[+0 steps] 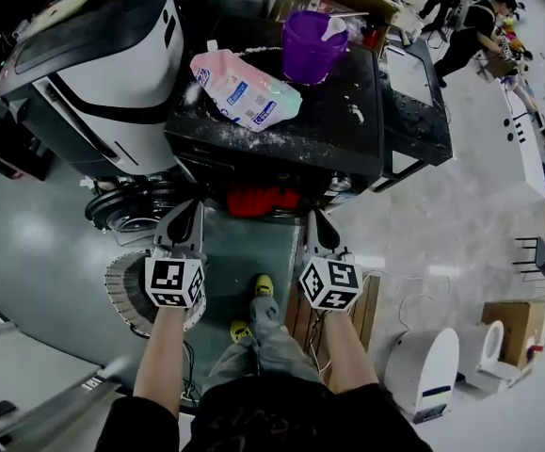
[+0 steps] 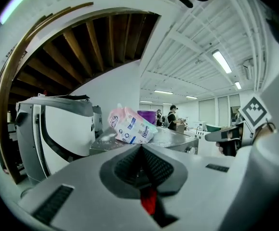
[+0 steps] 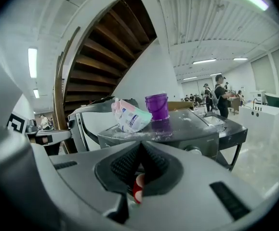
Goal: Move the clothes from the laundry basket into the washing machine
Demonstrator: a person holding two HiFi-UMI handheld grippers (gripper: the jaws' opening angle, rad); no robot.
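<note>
**Operator:** What do the gripper views add to the head view?

**Technician:** Each looks along closed jaws. The left gripper (image 2: pixel 140 150) pinches a red cloth (image 2: pixel 148 201). The right gripper (image 3: pixel 140 149) also pinches red cloth, there with a white patch. The head view shows the cloth only as a red strip between the two tips, just under the front edge of the washing machine (image 1: pixel 338 111).

**Operator:** Clearance?

**Technician:** The machine's front edge lies just ahead of both tips. The laundry basket (image 1: pixel 121 290) shows partly behind the left gripper's marker cube. Bare grey floor (image 1: pixel 46 252) lies to its left.

**Operator:** Cloth condition?

**Technician:** Bright red and bunched. Its full shape is hidden.
</note>
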